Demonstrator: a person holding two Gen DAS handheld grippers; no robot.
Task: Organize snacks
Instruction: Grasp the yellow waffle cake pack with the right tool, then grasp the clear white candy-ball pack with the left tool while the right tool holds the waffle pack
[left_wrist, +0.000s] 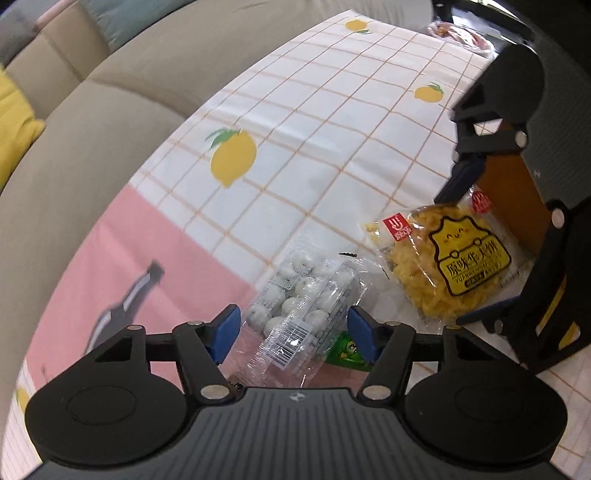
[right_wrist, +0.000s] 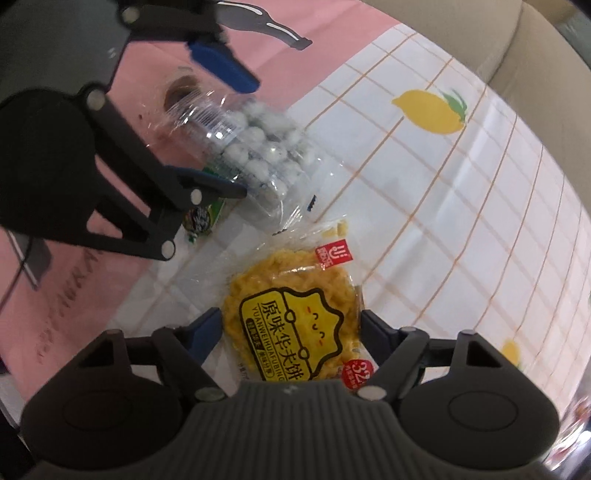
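Note:
A clear bag of white round candies (left_wrist: 301, 310) lies on the lemon-print tablecloth (left_wrist: 332, 122), between the blue pads of my open left gripper (left_wrist: 293, 332); the pads stand apart from it. A small green packet (left_wrist: 347, 352) lies under the bag's near right side. A yellow waffle-cake packet (left_wrist: 450, 258) lies to the right. In the right wrist view my open right gripper (right_wrist: 291, 336) straddles that yellow packet (right_wrist: 295, 328), pads on both sides, not pressing. The candy bag (right_wrist: 255, 147) and my left gripper (right_wrist: 221, 133) show at upper left there.
A beige sofa (left_wrist: 110, 110) runs along the table's far and left side, with a yellow cushion (left_wrist: 14, 133). Another wrapped snack (left_wrist: 458, 35) lies at the table's far right corner. An orange box (left_wrist: 513, 199) stands behind my right gripper. The cloth's near part is pink (left_wrist: 140, 251).

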